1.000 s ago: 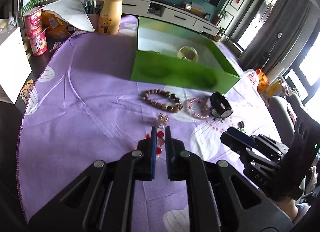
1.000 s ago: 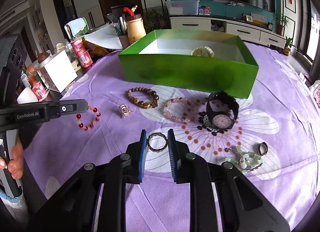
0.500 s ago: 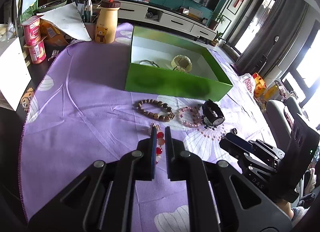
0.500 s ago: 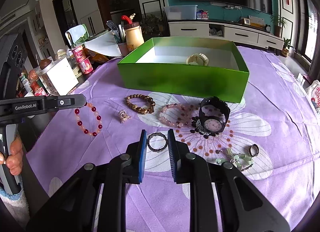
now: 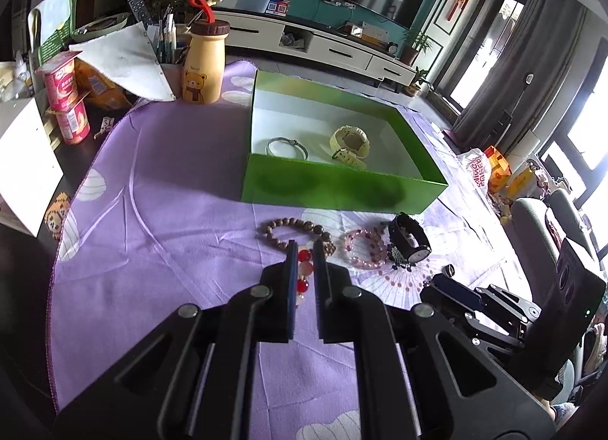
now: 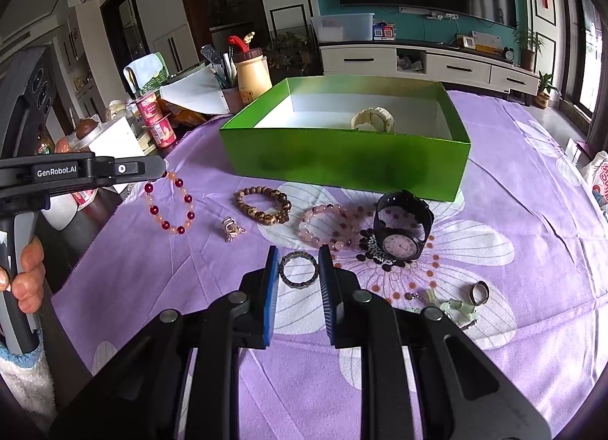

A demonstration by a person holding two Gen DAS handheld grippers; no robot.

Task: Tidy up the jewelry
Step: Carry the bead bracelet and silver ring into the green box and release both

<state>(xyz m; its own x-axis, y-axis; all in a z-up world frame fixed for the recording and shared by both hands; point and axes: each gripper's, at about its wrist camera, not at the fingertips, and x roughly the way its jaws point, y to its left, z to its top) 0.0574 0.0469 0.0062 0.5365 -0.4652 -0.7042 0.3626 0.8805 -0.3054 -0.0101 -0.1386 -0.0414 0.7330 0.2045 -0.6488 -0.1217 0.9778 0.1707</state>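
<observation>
Cream watch [image 6: 372,119] half hidden behind green box [image 6: 342,162] wall, right view.

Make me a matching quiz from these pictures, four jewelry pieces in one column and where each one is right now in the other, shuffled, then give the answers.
Things:
1. red and orange bead bracelet
2. cream watch
3. black watch
4. dark ring bracelet

Places:
A. inside the green box
B. between the open right gripper fingers
C. hanging from the shut left gripper
D. on the cloth beside the pink bead bracelet

Pairs: 1-C, 2-A, 3-D, 4-B
</observation>
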